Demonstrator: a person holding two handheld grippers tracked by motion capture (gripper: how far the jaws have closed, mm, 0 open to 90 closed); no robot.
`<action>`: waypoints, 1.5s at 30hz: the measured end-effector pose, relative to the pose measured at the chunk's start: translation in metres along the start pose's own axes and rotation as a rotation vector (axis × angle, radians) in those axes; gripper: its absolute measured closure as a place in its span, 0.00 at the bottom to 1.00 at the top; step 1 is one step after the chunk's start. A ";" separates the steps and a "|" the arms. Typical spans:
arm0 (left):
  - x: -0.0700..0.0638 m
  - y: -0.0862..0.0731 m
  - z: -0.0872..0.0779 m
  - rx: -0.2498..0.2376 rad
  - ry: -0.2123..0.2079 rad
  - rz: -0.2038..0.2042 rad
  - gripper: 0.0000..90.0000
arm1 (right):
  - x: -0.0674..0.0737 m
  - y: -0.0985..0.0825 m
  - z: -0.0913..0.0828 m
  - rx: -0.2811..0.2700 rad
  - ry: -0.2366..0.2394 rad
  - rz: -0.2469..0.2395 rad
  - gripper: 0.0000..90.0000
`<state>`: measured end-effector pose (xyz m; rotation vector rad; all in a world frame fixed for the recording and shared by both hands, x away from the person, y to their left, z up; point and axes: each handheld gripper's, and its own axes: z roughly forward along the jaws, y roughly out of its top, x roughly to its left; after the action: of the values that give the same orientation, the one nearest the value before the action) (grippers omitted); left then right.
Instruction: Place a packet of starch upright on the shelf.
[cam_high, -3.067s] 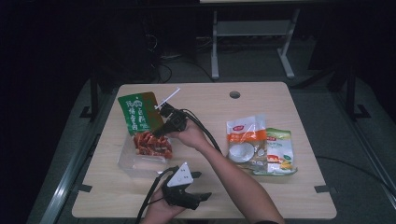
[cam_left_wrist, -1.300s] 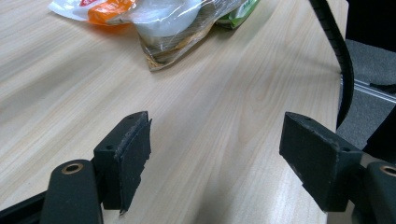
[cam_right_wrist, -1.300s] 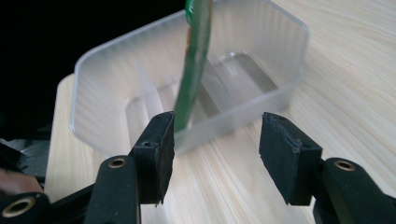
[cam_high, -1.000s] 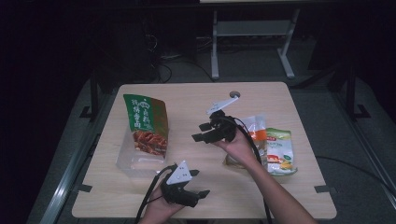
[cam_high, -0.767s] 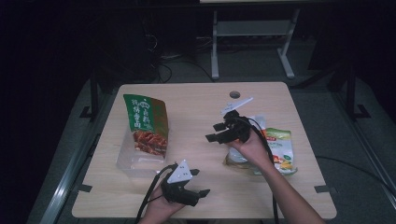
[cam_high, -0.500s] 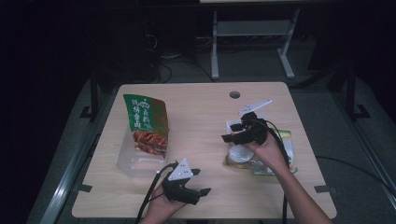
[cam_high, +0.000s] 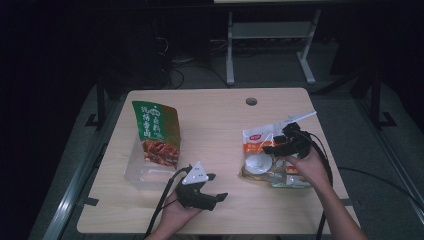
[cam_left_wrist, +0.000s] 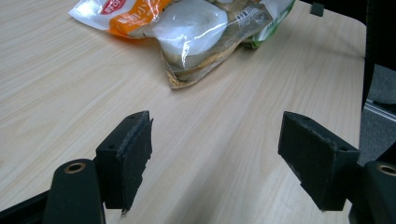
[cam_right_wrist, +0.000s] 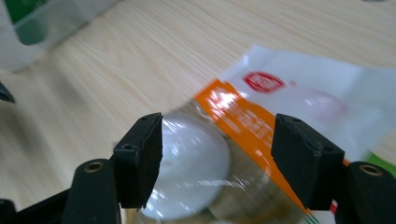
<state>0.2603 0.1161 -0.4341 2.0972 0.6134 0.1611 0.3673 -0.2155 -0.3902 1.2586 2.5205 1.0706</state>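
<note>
1. The right gripper (cam_high: 286, 144) is hovering at the right of the high view, over the upper part of the snack bags. Its jaws have just been opening and are standing wide, released, clamping nothing.

2. The orange-and-white bag (cam_high: 258, 142) is lying flat on the table (cam_high: 215, 120), right of centre in the high view, overlapping a green-edged bag (cam_high: 292, 183) beneath it.

3. In the right gripper view the orange-and-white bag (cam_right_wrist: 261, 121) is sitting directly beyond the open jaws. A white round piece (cam_right_wrist: 196, 163) inside it is showing between the two pads, which I judge are not yet pressing on it.

4. The bag's long axis is running from upper right to lower left in the high view, roughly along the line in which the right gripper is pointing.

5. The left gripper (cam_high: 212, 196) is resting low at the bottom centre of the high view, jaws spread and empty, well apart from the bags.

6. The right hand is plainly the nearer one; a short descent onto the bag looks like the next move.

7. A green pouch (cam_high: 156, 131) is leaning in a clear container (cam_high: 137, 172) at the left.
</note>
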 end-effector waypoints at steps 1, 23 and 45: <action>0.000 0.001 0.001 0.000 0.002 0.003 0.28 | -0.002 -0.003 -0.001 0.004 -0.009 0.009 0.37; 0.011 0.028 0.041 0.035 -0.023 -0.004 0.28 | -0.040 -0.030 0.018 0.008 0.061 0.163 0.69; 0.030 0.027 0.056 0.009 -0.060 -0.122 0.26 | 0.016 -0.020 -0.014 -0.194 0.249 -0.036 1.00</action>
<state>0.3155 0.0765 -0.4479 2.0586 0.7041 0.0268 0.3388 -0.2193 -0.3894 1.0838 2.5197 1.5058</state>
